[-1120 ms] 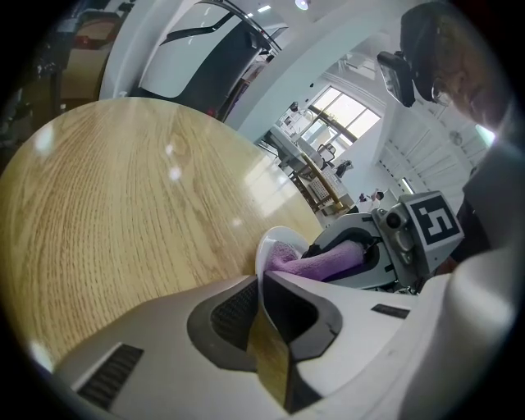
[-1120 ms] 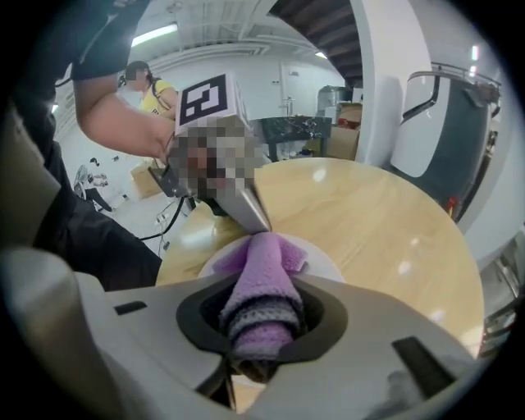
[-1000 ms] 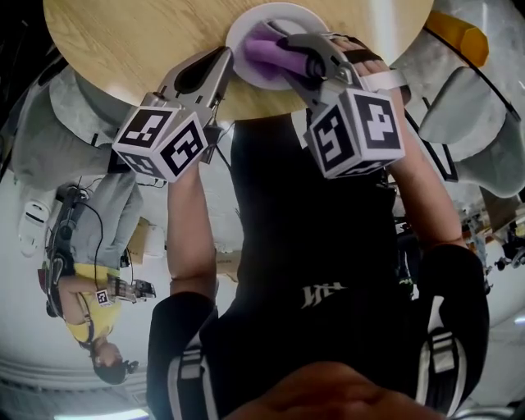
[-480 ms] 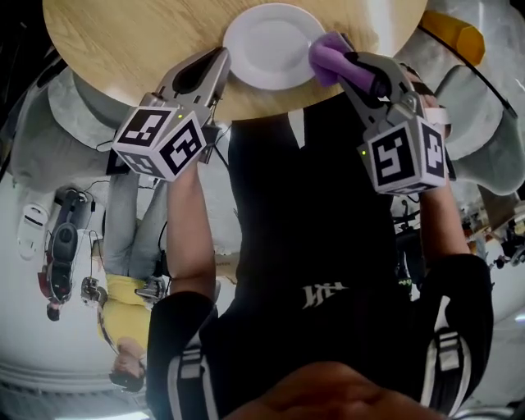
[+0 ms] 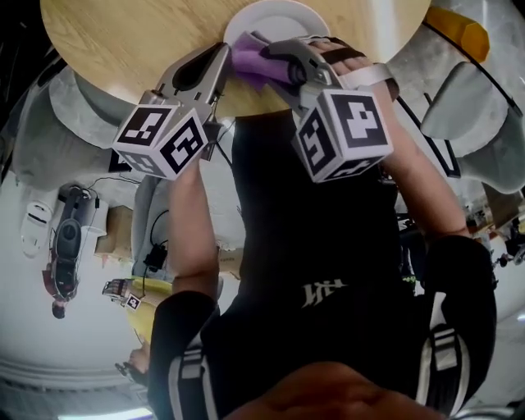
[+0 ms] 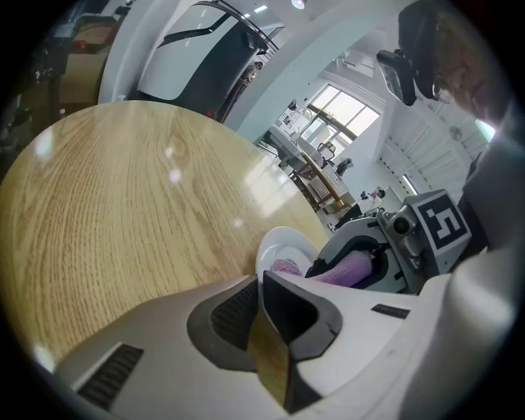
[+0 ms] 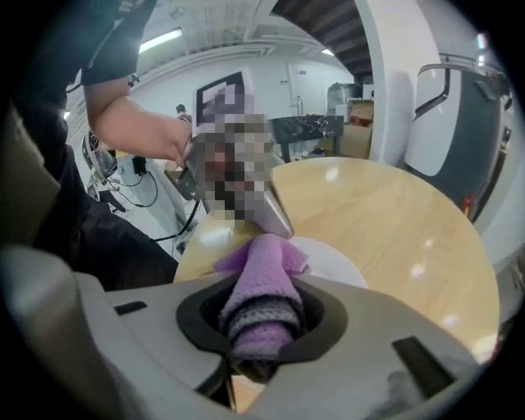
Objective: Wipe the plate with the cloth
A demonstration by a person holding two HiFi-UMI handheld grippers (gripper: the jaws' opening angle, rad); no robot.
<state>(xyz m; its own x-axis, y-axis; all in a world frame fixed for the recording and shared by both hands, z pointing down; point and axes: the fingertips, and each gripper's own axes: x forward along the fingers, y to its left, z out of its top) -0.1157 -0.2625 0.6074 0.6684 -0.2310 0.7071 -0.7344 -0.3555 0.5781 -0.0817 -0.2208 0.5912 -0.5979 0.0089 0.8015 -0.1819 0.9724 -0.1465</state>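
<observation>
A white plate [image 5: 279, 15] lies on the round wooden table [image 5: 123, 41] near its front edge. My right gripper [image 5: 267, 61] is shut on a folded purple cloth [image 5: 248, 59] and presses it on the plate's near left part. In the right gripper view the cloth [image 7: 264, 287] bulges from between the jaws, with the plate [image 7: 332, 261] just beyond. My left gripper [image 5: 220, 59] rests at the plate's left edge, shut with nothing between its pads. The left gripper view shows its tips [image 6: 262, 283] just short of the plate [image 6: 279, 244] and the cloth [image 6: 344, 269].
White and grey chairs [image 5: 459, 107] stand round the table, one with a yellow part [image 5: 455, 33] at the upper right. The table's front edge runs just under both grippers. A person in yellow [image 5: 139, 320] is on the floor side at lower left.
The right gripper swept the cloth from the plate's middle to its right rim and back to its near left part. The left gripper stayed where it was.
</observation>
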